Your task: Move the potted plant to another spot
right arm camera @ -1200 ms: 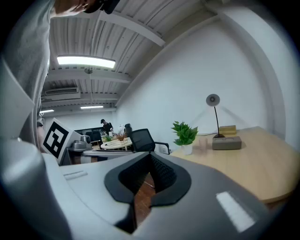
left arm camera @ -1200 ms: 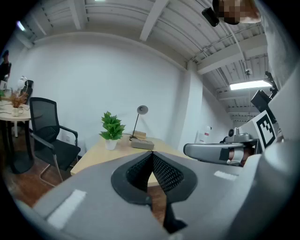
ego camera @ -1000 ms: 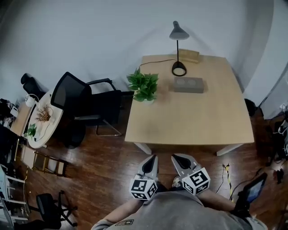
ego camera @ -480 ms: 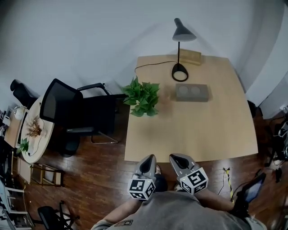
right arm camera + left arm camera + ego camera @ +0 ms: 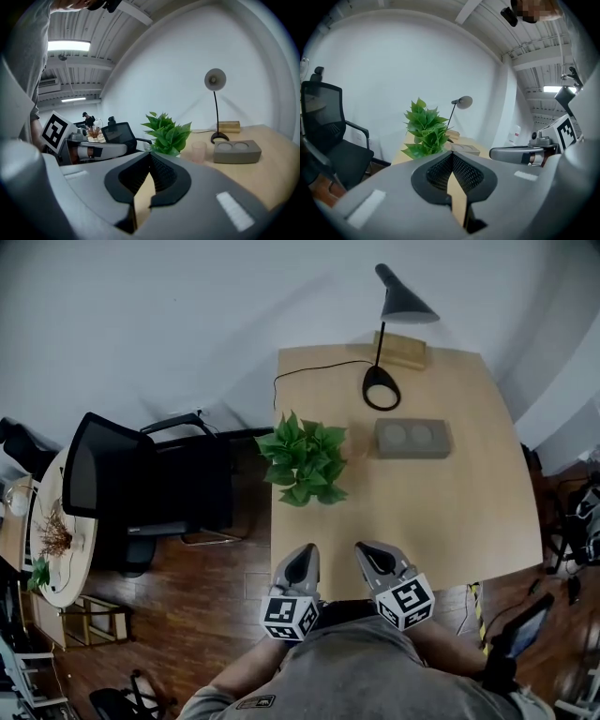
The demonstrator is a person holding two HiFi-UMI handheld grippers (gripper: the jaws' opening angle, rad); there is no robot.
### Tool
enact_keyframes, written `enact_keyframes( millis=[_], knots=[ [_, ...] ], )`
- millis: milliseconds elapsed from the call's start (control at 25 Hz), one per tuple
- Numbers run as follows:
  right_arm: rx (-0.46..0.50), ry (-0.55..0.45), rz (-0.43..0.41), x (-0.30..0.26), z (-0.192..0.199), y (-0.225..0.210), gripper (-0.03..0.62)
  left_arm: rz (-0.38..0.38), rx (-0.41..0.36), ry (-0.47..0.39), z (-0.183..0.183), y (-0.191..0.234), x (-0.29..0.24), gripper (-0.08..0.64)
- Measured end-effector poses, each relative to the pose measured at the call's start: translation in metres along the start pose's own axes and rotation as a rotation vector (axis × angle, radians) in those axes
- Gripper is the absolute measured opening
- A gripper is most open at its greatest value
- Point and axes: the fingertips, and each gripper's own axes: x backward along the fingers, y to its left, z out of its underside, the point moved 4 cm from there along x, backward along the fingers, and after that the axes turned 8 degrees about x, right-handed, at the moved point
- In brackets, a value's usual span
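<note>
The potted plant [image 5: 305, 460], green and leafy, stands near the left edge of the light wooden table [image 5: 450, 512]. Both grippers hang side by side over the table's near edge, well short of the plant. My left gripper [image 5: 303, 555] is shut with nothing in it, and so is my right gripper [image 5: 367, 551]. The left gripper view has the plant [image 5: 423, 129] ahead and slightly left of the closed left gripper [image 5: 452, 158]. From the right gripper [image 5: 150, 158], the plant [image 5: 166, 131] is just ahead. The pot itself is hidden by leaves and jaws.
A black desk lamp [image 5: 395, 313], a grey block with two round recesses [image 5: 412, 439] and a wooden box [image 5: 399, 351] occupy the table's far part. A pale pink cup [image 5: 199, 151] stands right of the plant. A black office chair [image 5: 141, 488] is left of the table.
The person has walked up to the table. Both grippers, earlier over the floor, now reach its near edge, and the plant is much closer. Both jaws stayed shut.
</note>
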Motion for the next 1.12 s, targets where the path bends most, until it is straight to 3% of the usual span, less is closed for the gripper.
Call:
enact_keyframes(
  millis=[280,640,840,1120],
  knots=[
    [0.024,0.068,-0.041,-0.038,0.019,-0.03,0.006,-0.071,0.002,0.045,0.01,0.033,-0.03,-0.006],
    [0.172,0.158,-0.166,-0.094,0.059,-0.07,0.03,-0.187,-0.021,0.129,0.046,0.081,-0.067,-0.006],
    [0.278,0.189,-0.284,-0.137,0.08,-0.073,0.27,-0.225,-0.047,0.156,0.061,0.11,-0.082,-0.006],
    [0.359,0.18,-0.353,-0.189,0.086,-0.075,0.46,-0.248,-0.085,0.127,0.051,0.149,-0.104,-0.006]
  ],
)
